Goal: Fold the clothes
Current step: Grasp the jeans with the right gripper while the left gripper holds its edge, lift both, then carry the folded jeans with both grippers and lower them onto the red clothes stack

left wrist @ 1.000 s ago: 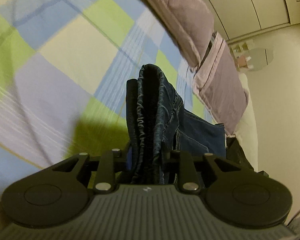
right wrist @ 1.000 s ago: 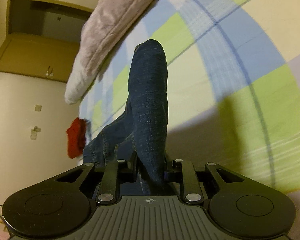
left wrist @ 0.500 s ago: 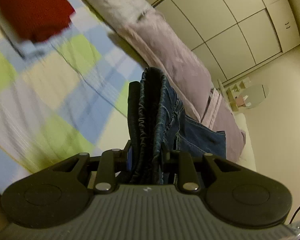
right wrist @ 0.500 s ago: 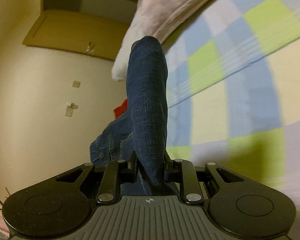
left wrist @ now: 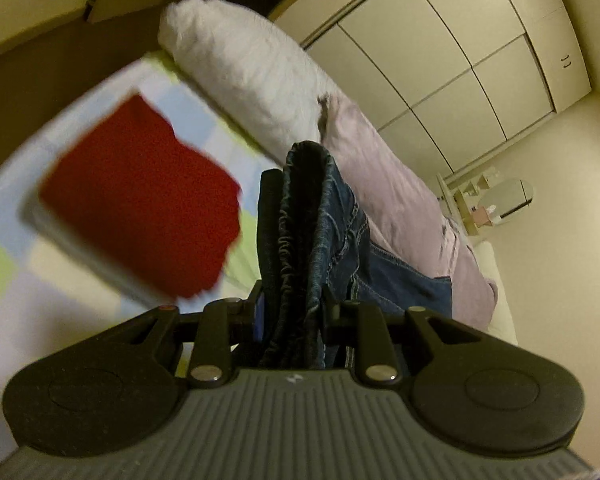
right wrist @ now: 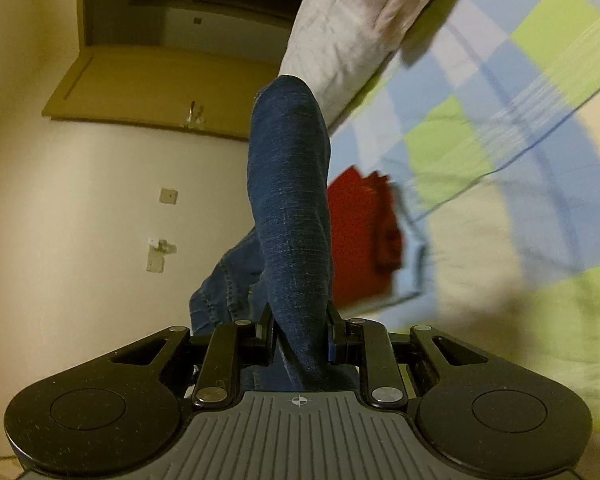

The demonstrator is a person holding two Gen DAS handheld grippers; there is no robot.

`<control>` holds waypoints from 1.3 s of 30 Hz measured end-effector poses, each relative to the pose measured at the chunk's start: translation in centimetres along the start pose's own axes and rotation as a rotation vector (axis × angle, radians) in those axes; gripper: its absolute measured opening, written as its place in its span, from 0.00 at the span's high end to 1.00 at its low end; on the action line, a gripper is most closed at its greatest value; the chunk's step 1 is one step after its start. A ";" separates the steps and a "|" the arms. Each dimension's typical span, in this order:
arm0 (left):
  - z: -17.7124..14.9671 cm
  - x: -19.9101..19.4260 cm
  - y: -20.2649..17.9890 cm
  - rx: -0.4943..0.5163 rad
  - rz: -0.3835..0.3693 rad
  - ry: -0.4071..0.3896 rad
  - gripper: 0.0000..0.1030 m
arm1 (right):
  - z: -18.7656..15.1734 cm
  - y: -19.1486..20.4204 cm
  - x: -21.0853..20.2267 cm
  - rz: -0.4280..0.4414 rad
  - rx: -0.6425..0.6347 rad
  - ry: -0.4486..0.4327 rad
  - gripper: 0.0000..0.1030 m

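Jeans [left wrist: 308, 240], dark blue denim, hang bunched in the air between two handheld grippers above a checked bedspread [right wrist: 500, 220]. The left gripper [left wrist: 292, 312] pinches the gathered waistband end; the right gripper [right wrist: 300, 328] pinches a thick fold of leg fabric. A folded red garment [left wrist: 140, 196] lies on the bed ahead, seemingly atop a pale one, beside a long white and lilac bolster [left wrist: 260, 80]. Judged from this, a neat placement needs both grips level, denim taut, and lowering onto the red pile before letting go.
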State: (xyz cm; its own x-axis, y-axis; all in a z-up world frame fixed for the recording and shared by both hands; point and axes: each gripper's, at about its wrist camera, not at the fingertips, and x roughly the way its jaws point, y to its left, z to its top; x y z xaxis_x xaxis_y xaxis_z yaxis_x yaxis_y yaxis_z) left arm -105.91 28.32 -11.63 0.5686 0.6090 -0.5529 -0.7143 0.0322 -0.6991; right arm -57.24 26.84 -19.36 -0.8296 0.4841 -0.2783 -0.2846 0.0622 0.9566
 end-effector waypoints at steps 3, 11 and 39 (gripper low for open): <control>5.1 -0.2 1.9 0.004 -0.011 -0.040 0.81 | 1.7 2.3 4.8 0.011 0.003 -0.006 0.79; 15.3 1.8 5.2 0.003 -0.058 -0.104 0.81 | 7.8 8.0 13.9 0.037 -0.047 -0.019 0.79; 17.1 9.9 20.8 -0.008 0.295 0.021 0.70 | 6.7 1.3 28.7 -0.549 -0.391 0.058 0.54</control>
State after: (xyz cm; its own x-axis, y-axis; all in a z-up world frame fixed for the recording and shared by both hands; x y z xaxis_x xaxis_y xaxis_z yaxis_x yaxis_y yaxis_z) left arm -122.08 48.56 -23.94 0.3452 0.5748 -0.7419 -0.8470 -0.1498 -0.5101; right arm -78.19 46.69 -25.50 -0.5364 0.4238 -0.7298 -0.8160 -0.0399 0.5766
